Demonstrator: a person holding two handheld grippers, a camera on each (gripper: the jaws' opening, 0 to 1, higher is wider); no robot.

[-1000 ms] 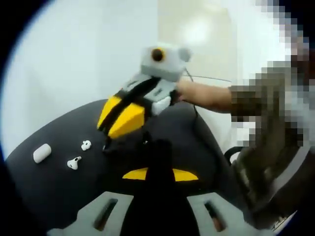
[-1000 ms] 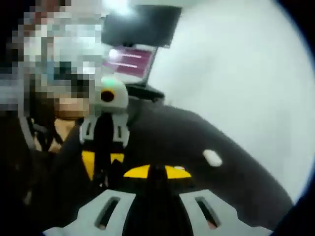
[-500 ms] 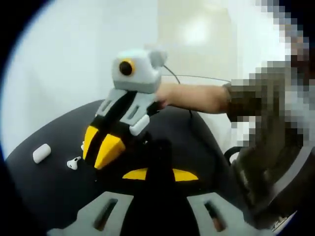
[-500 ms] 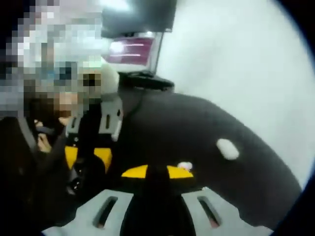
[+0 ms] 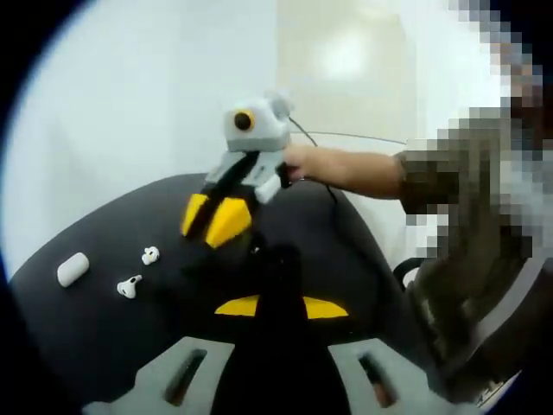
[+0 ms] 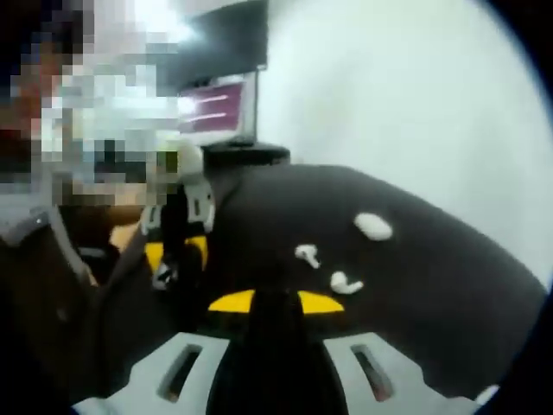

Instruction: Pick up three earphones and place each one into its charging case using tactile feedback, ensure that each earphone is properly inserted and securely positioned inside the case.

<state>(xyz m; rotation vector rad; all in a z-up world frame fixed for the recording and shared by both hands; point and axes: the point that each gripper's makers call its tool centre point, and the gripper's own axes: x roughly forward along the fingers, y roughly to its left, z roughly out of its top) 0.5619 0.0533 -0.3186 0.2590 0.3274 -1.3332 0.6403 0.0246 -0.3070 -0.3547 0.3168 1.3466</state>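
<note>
Two white earphones [image 5: 150, 255] [image 5: 130, 286] lie on the dark round table [image 5: 95, 328], with a white closed charging case [image 5: 73, 269] to their left. My left gripper [image 5: 278, 268] rises from the bottom, jaws together, with nothing seen between them. A hand holds my right gripper [image 5: 214, 226] above the table, right of the earphones, yellow tips close together. In the right gripper view the earphones [image 6: 306, 253] [image 6: 345, 283] and the case [image 6: 373, 226] lie just beyond my right gripper [image 6: 275, 298]. The left gripper [image 6: 177, 259] stands at the left.
A person in a dark sleeve [image 5: 432, 181] stands at the table's right side. A lit monitor [image 6: 216, 108] sits behind the table [image 6: 432, 303]. White walls surround the table, whose curved edge runs close behind the case.
My right gripper dipped down towards the earphones, then rose and drew back to the right. Its view swung round, bringing both earphones and the case in front of it. The left gripper stayed still.
</note>
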